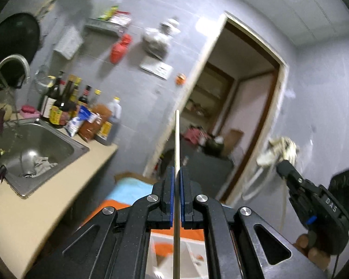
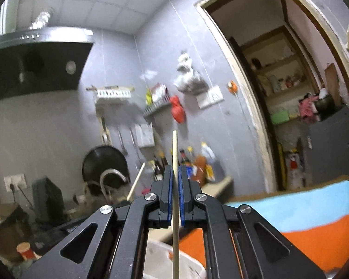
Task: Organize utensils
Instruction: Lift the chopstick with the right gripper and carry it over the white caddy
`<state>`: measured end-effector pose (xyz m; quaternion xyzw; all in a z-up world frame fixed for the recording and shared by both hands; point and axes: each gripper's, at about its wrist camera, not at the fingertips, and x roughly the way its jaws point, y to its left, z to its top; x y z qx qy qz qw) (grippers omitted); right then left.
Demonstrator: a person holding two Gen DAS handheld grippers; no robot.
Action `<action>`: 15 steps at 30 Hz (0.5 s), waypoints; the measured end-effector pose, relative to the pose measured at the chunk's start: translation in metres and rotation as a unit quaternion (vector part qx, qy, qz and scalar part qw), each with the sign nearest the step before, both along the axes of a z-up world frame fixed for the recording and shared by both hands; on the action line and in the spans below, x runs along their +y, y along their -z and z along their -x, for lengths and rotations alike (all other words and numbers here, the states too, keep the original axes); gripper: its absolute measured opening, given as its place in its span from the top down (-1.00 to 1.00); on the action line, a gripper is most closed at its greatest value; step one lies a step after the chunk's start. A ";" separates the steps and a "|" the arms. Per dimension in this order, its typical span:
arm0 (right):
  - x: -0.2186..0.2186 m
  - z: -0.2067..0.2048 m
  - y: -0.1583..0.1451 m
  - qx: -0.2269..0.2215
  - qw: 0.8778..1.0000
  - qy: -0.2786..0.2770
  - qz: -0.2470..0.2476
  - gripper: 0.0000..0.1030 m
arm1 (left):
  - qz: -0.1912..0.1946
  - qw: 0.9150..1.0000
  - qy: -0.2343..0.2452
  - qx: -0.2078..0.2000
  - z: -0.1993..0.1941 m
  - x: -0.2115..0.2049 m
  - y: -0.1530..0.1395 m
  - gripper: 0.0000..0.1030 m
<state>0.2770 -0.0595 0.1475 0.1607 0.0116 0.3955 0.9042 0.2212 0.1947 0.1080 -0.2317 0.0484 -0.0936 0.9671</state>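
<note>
Two claws each clamp a chopstick (image 1: 177, 139); only the right view shows the range hood (image 2: 35, 65).

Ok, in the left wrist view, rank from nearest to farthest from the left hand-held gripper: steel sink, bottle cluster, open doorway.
From the left hand-held gripper:
1. Stainless steel sink, on the left.
2. Cluster of dark sauce bottles, behind the sink.
3. Wood-framed open doorway, ahead right.

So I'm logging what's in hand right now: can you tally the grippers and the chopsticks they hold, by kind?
Grippers: 2, the left gripper and the right gripper, both shut
Chopsticks: 2, left chopstick and right chopstick, one per gripper
Total: 4
</note>
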 end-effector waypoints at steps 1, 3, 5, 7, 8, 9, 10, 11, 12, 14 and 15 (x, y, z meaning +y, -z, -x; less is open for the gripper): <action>0.002 -0.002 0.002 -0.004 1.000 0.001 -0.009 0.95 | 0.012 1.000 -0.004 -0.005 -0.003 0.012 0.003 0.96; 0.010 -0.009 0.006 -0.012 1.000 0.015 -0.024 0.95 | 0.034 0.999 -0.013 -0.015 -0.010 0.029 0.008 0.96; 0.014 -0.011 0.012 -0.022 0.999 0.030 -0.029 0.95 | 0.050 0.998 -0.022 -0.023 -0.015 0.041 0.013 0.96; 0.019 -0.011 0.018 -0.034 0.998 0.048 -0.027 0.95 | 0.060 0.997 -0.031 -0.031 -0.014 0.046 0.018 0.96; 0.021 -0.011 0.021 -0.039 0.997 0.060 -0.026 0.95 | 0.060 0.997 -0.038 -0.037 -0.014 0.047 0.021 0.96; 0.022 -0.010 0.024 -0.042 0.997 0.066 -0.027 0.95 | 0.060 0.996 -0.042 -0.042 -0.014 0.046 0.022 0.96; 0.023 -0.010 0.026 -0.044 0.996 0.074 -0.027 0.95 | 0.058 0.996 -0.046 -0.046 -0.015 0.045 0.023 0.96; 0.024 -0.011 0.030 -0.045 0.995 0.079 -0.027 0.95 | 0.055 0.996 -0.052 -0.050 -0.014 0.043 0.024 0.96; 0.024 -0.011 0.033 -0.046 0.995 0.086 -0.029 0.95 | 0.052 0.996 -0.058 -0.054 -0.014 0.040 0.025 0.96; 0.024 -0.012 0.038 -0.049 0.994 0.096 -0.028 0.95 | 0.046 0.995 -0.069 -0.062 -0.015 0.038 0.026 0.96; 0.023 -0.013 0.041 -0.049 0.994 0.097 -0.027 0.95 | 0.044 0.994 -0.072 -0.062 -0.016 0.035 0.027 0.96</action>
